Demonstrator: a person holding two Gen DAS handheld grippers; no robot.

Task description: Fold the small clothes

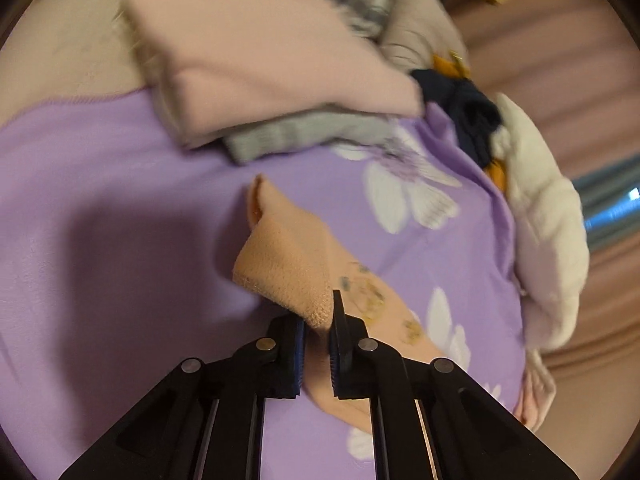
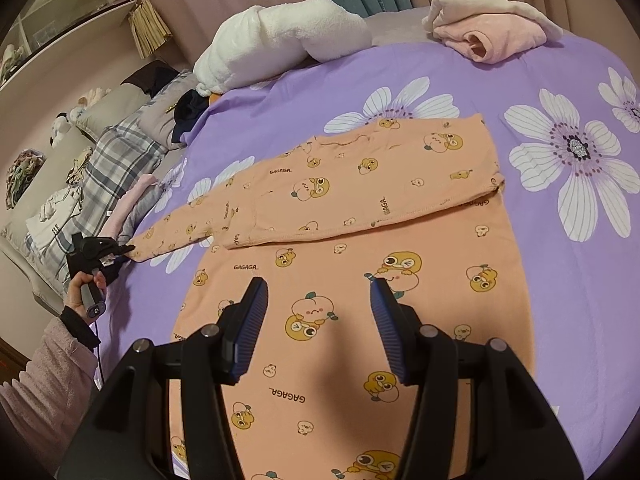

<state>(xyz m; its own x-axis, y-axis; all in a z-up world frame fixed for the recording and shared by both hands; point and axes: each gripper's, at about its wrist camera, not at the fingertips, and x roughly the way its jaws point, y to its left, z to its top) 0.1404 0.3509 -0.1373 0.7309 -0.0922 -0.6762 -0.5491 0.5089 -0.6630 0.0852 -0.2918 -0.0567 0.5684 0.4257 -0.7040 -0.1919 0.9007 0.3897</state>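
An orange child's top (image 2: 360, 280) printed with cartoon figures lies flat on the purple flowered bedsheet (image 2: 560, 80). One sleeve is folded across the chest; the other sleeve (image 2: 180, 224) stretches out to the left. My left gripper (image 1: 318, 320) is shut on that sleeve's cuff (image 1: 288, 264), lifting it slightly off the sheet; it also shows in the right wrist view (image 2: 120, 250). My right gripper (image 2: 320, 292) is open and empty, hovering above the body of the top.
A folded pink garment (image 1: 260, 52) lies on a grey one (image 1: 304, 136) beyond the cuff. A white fluffy garment (image 2: 280, 36), a pink garment (image 2: 492, 36), a dark bundle (image 2: 188, 112) and plaid bedding (image 2: 116, 152) lie along the bed's far and left edges.
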